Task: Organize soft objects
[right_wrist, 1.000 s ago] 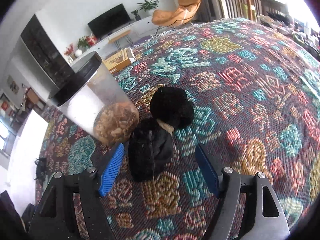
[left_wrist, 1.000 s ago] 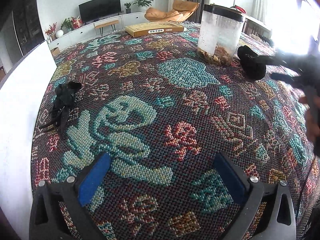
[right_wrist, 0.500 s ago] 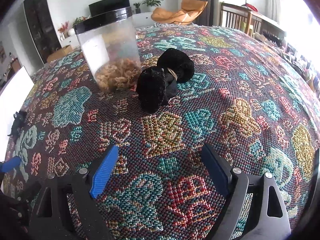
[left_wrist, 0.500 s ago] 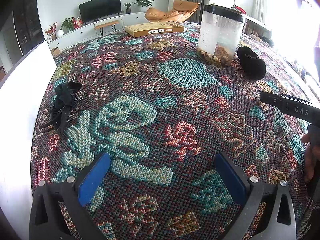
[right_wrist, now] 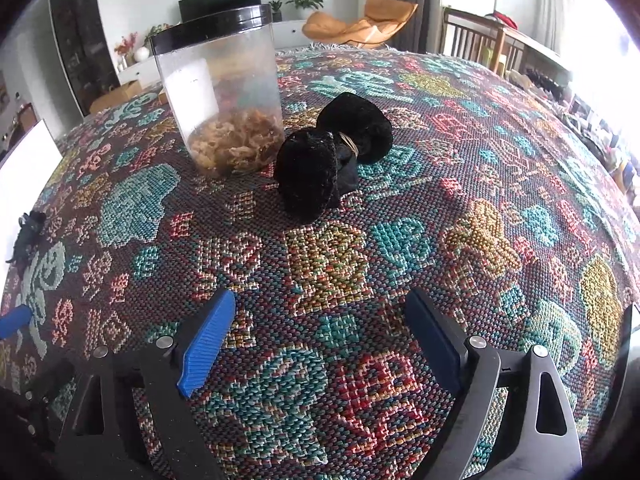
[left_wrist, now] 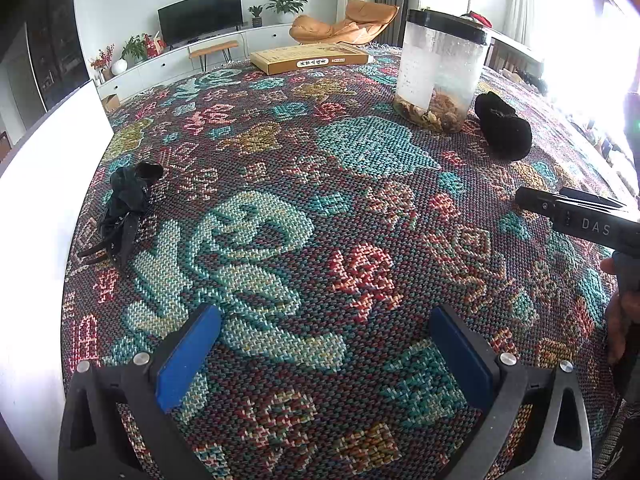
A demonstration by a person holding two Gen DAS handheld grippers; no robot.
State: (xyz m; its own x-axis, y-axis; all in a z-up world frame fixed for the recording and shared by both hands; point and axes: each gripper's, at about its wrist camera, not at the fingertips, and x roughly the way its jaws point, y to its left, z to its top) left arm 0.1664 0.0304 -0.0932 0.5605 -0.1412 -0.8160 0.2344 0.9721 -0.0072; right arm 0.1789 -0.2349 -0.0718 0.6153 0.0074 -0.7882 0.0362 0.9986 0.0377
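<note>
A black fuzzy rolled bundle, tied in the middle with a band, lies on the patterned cloth beside a clear jar with a black lid. The bundle also shows in the left wrist view, far right. A dark crumpled cloth item lies near the left edge; it also shows in the right wrist view. My left gripper is open and empty over the cloth. My right gripper is open and empty, well short of the bundle.
The jar holds tan scraps at its bottom. A flat yellow box lies at the far edge of the woven cloth. A white board runs along the left. The right gripper's body shows at the right.
My right gripper has pulled back from the black bundle and levelled out; the bundle stays on the cloth beside the jar. My left gripper has not moved.
</note>
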